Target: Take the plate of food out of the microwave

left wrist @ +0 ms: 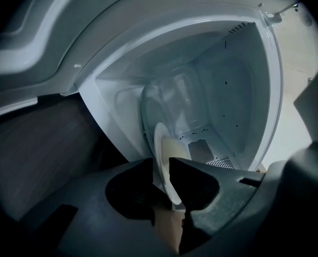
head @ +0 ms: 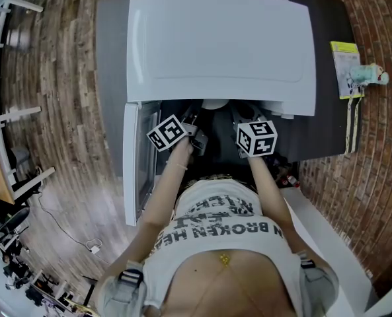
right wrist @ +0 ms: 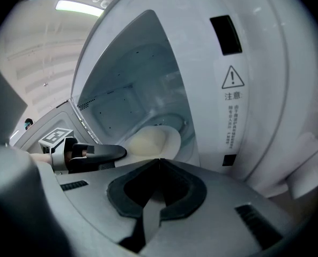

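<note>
your l gripper [left wrist: 160, 164] pinches the near rim of the plate [left wrist: 162, 142], which lies straight ahead of it inside the microwave [left wrist: 239, 90], w/ r gripper [right wrist: 159, 161] pressed together, empty, just to its right.

the microwave [head: 222, 45] stands open, its door [head: 131, 170] swung out at the left. left gripper [left wrist: 161, 167] and right gripper [right wrist: 157, 162] crowd the mouth side by side; above the plate [right wrist: 150, 141] the cavity is free.
</note>
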### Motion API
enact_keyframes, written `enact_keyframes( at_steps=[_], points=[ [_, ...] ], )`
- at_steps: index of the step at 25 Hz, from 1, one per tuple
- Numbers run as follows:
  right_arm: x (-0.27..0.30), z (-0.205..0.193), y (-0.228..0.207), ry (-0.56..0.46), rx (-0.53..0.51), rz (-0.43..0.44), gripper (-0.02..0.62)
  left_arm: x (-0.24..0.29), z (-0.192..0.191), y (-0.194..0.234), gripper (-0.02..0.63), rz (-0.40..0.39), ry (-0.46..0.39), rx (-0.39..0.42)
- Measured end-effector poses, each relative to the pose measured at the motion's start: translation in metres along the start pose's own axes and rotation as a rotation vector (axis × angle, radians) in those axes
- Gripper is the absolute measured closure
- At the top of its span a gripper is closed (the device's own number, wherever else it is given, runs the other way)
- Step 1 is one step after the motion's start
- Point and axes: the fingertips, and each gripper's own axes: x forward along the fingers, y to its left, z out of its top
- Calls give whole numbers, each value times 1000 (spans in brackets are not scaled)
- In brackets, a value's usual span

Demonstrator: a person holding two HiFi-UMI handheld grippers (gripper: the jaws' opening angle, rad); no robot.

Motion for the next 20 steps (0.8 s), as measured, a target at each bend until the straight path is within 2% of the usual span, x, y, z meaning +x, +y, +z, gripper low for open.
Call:
enact_keyframes(
  at_steps=[5, 11, 20],
  points=[
    [0, 0, -2, -7, 32, 5, 586, 1, 0, 0, 560, 1, -3, -22],
    [0, -4, -5, -12, 98, 20, 586, 2, -1, 3, 580, -7, -20, -103],
    [2, -10, -3, -17, 245, 82, 584, -4, -3, 6, 586, 1, -21, -145]
  ],
)
